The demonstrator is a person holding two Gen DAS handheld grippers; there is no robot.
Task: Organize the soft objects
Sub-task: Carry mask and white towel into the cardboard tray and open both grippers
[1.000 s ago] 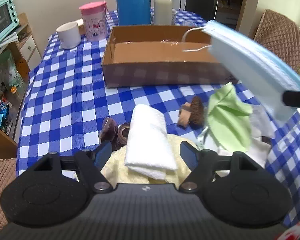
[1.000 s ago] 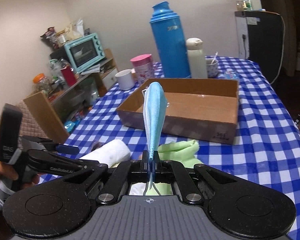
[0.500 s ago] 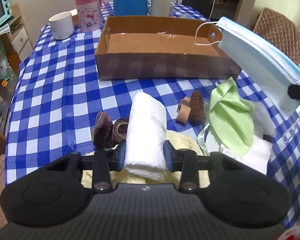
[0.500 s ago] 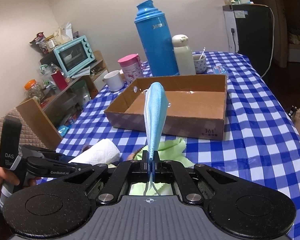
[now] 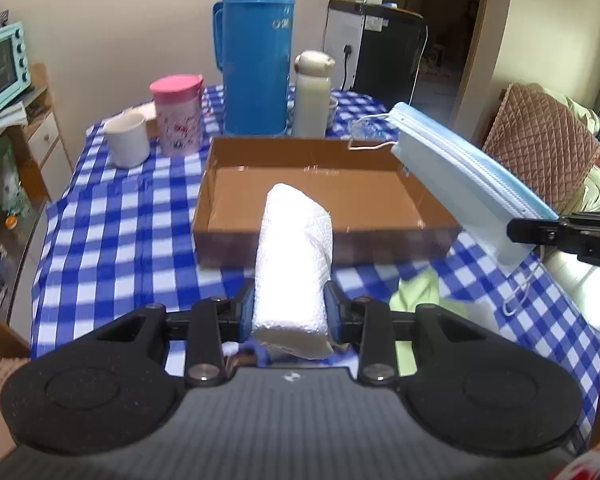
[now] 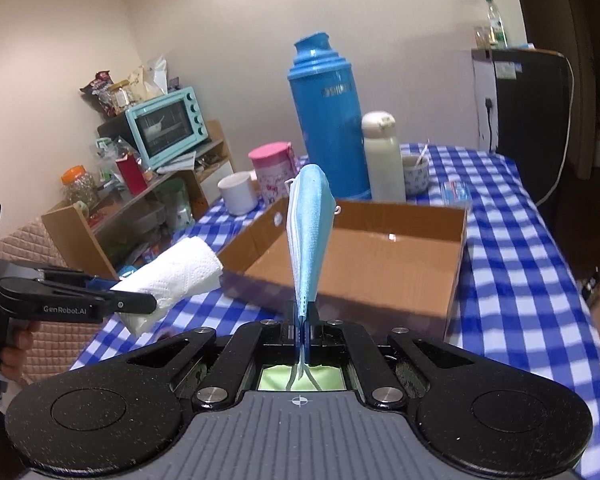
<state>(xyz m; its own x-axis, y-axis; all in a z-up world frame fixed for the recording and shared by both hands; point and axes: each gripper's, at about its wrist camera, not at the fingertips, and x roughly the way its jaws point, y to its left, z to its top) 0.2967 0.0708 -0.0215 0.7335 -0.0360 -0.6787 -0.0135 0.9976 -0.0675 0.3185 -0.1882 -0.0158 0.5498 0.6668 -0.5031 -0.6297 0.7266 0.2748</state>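
My left gripper (image 5: 289,312) is shut on a folded white towel (image 5: 294,268) and holds it above the table, just in front of the open cardboard box (image 5: 236,216). The towel also shows in the right wrist view (image 6: 176,276). My right gripper (image 6: 303,326) is shut on a blue face mask (image 6: 308,236), held upright in front of the box (image 6: 452,280). The mask also shows in the left wrist view (image 5: 472,184), over the box's right side. A green cloth (image 5: 418,294) lies on the checked tablecloth below.
A blue thermos (image 5: 256,56), a cream bottle (image 5: 312,92), a pink-lidded cup (image 5: 178,114) and a white mug (image 5: 126,146) stand behind the box. A shelf with a teal oven (image 6: 166,128) is at the left. A quilted chair (image 5: 540,140) stands at the right.
My left gripper closed on the white towel and lifted it off the pile toward the box. My right gripper, still holding the mask, moved closer to the box.
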